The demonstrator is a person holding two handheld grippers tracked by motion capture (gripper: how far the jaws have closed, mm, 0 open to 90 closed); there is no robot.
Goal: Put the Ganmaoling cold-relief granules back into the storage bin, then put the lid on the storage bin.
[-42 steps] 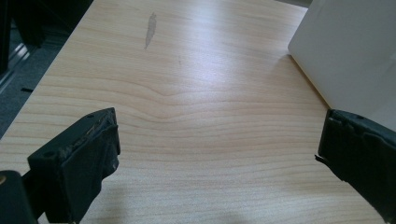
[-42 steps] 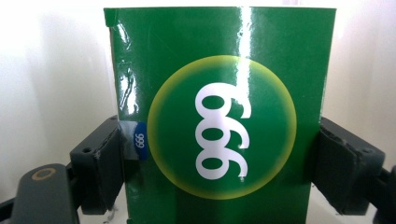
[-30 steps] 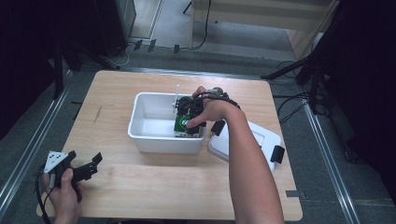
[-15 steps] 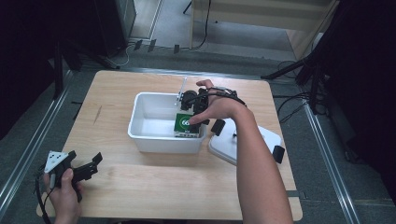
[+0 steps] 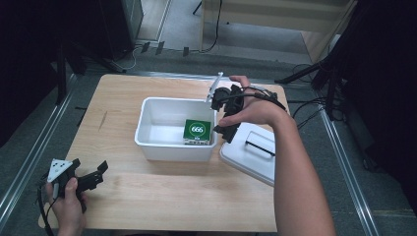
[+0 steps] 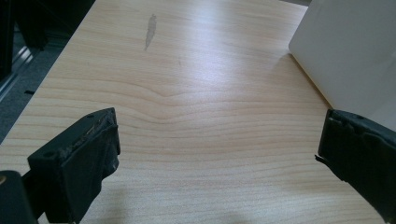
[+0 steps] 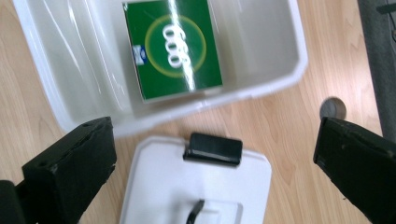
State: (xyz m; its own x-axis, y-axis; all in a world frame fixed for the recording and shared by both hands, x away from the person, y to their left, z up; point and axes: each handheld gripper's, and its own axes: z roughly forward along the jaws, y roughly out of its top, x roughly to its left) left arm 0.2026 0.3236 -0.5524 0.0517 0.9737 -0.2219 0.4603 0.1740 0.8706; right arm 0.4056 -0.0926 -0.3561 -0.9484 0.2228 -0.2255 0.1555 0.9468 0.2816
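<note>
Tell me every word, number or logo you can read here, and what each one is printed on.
"666": white figures in a ringed circle on the green box lying in the white bin.
A small blue-and-white mark on the same box, seen in the right gripper view: too small to read.
The white lid and the wooden table carry no writing.

Green box point(image 5: 197, 131) flat inside white bin point(image 5: 147, 123)

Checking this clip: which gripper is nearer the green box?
Right. The right gripper hovers open just beside the green box in the bin; the left gripper rests open at the table's near-left corner.
</note>
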